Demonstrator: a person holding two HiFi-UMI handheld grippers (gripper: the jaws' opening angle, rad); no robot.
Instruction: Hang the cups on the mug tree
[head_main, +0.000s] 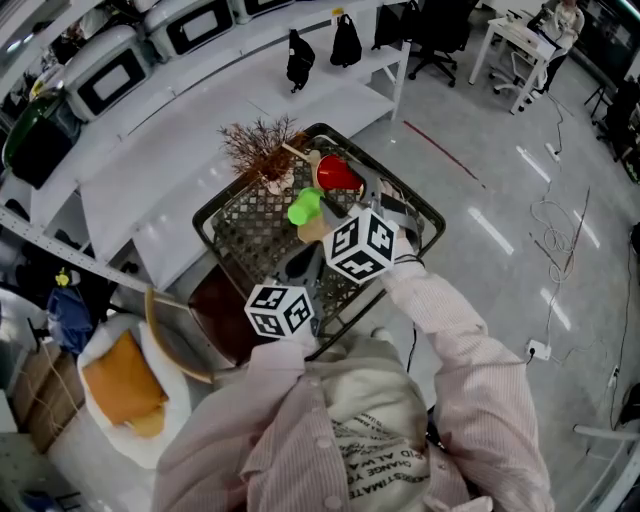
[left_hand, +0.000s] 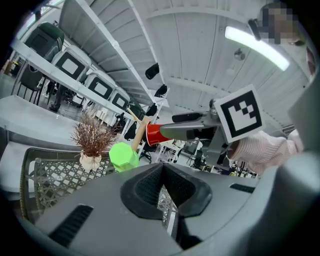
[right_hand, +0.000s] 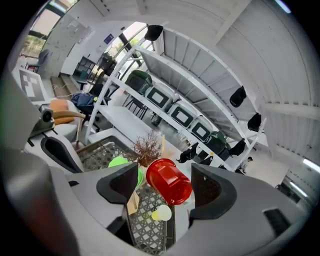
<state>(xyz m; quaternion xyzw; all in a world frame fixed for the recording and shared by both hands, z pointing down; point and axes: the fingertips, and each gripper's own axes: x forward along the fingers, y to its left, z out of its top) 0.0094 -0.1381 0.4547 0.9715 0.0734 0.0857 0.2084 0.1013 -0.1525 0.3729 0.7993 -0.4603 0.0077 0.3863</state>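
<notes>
Red cup (right_hand: 169, 181) between parted jaws of right hand-held gripper (right_hand: 163, 188); left hand-held gripper (left_hand: 162, 183) closed, empty.

A black wire basket (head_main: 212, 218) holds a red cup (head_main: 336, 175), a green cup (head_main: 304, 207) and a dry brown plant (head_main: 262, 146). The left gripper (head_main: 303, 262) and right gripper (head_main: 373, 193) are above it.

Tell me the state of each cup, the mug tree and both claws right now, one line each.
mug tree: standing in the black mesh tray.
right claw: open, jaws either side of the red cup.
left claw: shut, empty.
red cup: tipped sideways at the mug tree.
green cup: on the mug tree, base facing outward.
yellow cup: low beside the mug tree; hung or not, unclear.
</notes>
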